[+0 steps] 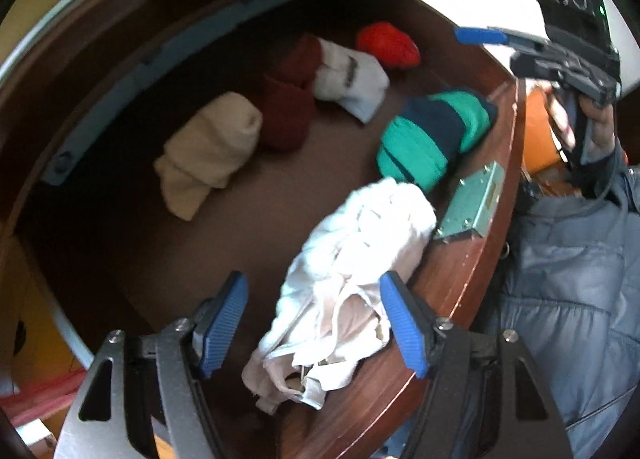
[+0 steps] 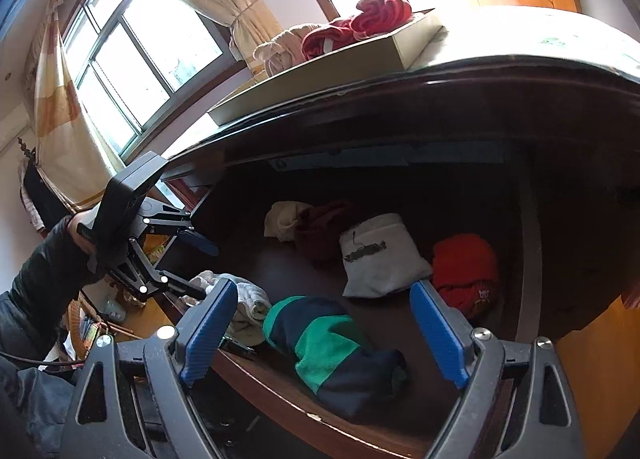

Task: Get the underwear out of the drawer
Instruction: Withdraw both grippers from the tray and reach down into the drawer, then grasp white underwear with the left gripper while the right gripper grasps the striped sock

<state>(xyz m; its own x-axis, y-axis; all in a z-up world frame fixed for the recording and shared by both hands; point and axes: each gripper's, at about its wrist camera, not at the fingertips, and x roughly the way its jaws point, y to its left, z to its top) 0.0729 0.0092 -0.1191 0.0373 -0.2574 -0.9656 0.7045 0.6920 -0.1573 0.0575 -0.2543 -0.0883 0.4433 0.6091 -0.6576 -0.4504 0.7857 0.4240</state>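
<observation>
Dark brown wood forms the drawer (image 1: 472,259), pulled out from under the tabletop (image 2: 520,39); inside lie several folded bundles of cloth. Seen from the left wrist, the white underwear (image 1: 352,271) is a crumpled heap against the drawer's front wall, at about five o'clock from the drawer's middle, just beside a metal lock plate (image 1: 472,203); the left hand-held gripper (image 1: 316,323) points steeply down over it, its jaws released and standing apart, one blue pad at either side of the heap, and whether the right-hand pad touches the cloth I cannot tell. A green and navy bundle (image 1: 432,139) sits at twelve o'clock from the underwear; a cream roll (image 1: 208,155) lies at ten o'clock, a maroon bundle (image 1: 292,99) and a white bundle (image 1: 352,79) beyond it, a red bundle (image 1: 388,45) at the far end. From the right wrist, the right hand-held gripper (image 2: 324,331) hangs released, jaws wide, above the green and navy bundle, holding nothing; a person's sleeve (image 2: 36,279) shows at nine o'clock.
</observation>
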